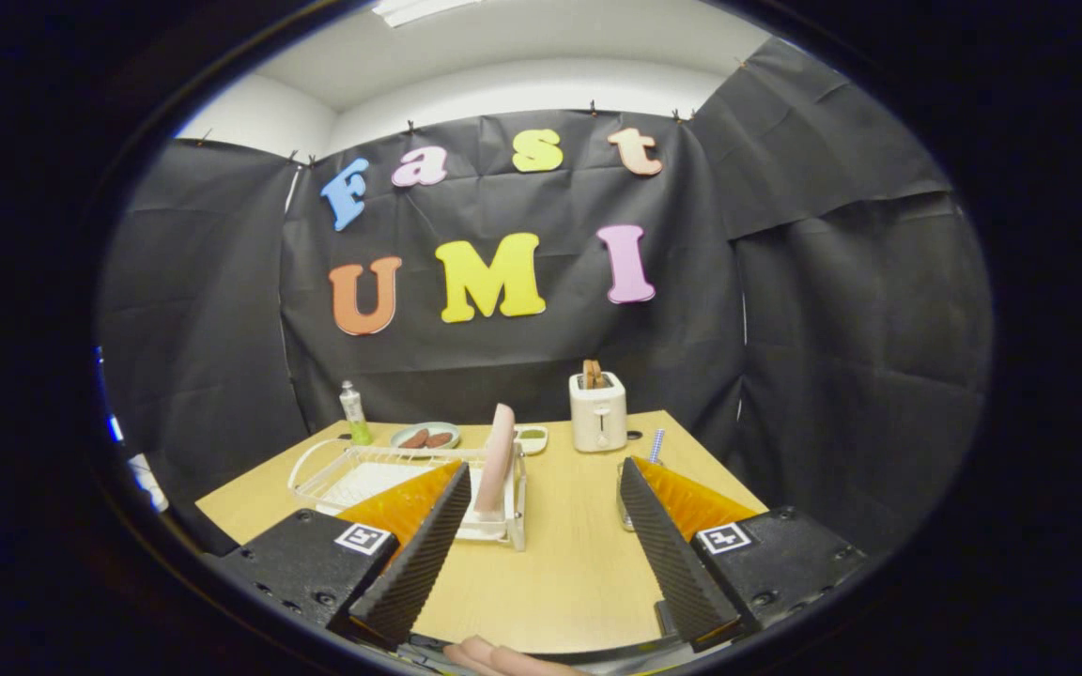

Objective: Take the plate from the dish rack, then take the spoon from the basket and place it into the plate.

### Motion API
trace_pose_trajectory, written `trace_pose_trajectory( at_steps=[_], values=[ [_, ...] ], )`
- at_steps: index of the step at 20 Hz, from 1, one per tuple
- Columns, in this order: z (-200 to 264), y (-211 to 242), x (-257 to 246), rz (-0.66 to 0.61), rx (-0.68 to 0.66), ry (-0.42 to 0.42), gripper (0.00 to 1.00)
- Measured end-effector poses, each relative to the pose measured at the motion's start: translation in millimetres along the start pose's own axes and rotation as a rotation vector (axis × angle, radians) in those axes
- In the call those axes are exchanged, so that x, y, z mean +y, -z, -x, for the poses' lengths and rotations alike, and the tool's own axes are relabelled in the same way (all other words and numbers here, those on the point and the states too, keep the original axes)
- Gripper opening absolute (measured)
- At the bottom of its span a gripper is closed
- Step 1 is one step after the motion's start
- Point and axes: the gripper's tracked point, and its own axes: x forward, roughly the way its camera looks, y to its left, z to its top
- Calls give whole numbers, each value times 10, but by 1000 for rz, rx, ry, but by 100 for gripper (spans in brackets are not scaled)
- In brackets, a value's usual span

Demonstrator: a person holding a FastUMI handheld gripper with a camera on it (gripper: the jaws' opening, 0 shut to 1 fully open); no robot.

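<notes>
A pink plate (500, 455) stands on edge in a white wire dish rack (353, 465) on the wooden table (564, 554). The rack lies just beyond my left finger, and the plate rises a little ahead of that finger's tip. A wire basket (624, 502) sits close behind my right finger, mostly hidden by it, with a blue-and-white striped handle (656, 444) sticking up out of it. My gripper (546, 545) is open above the near part of the table, with nothing between its fingers.
A white toaster (597, 413) with toast in it stands at the back of the table. A plate of brown food (425, 436), a small dish (532, 437) and a green bottle (354, 413) line the far edge. A person's fingers (489, 655) show below the gripper.
</notes>
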Motion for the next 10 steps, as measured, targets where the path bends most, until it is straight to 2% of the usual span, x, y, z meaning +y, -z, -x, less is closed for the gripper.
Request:
trace_pose_trajectory(
  at_steps=[3, 10],
  values=[
    [-348, -166, 125, 18, 64, -27, 100],
    [-1332, -414, 394, 125, 257, -26, 100]
  ],
)
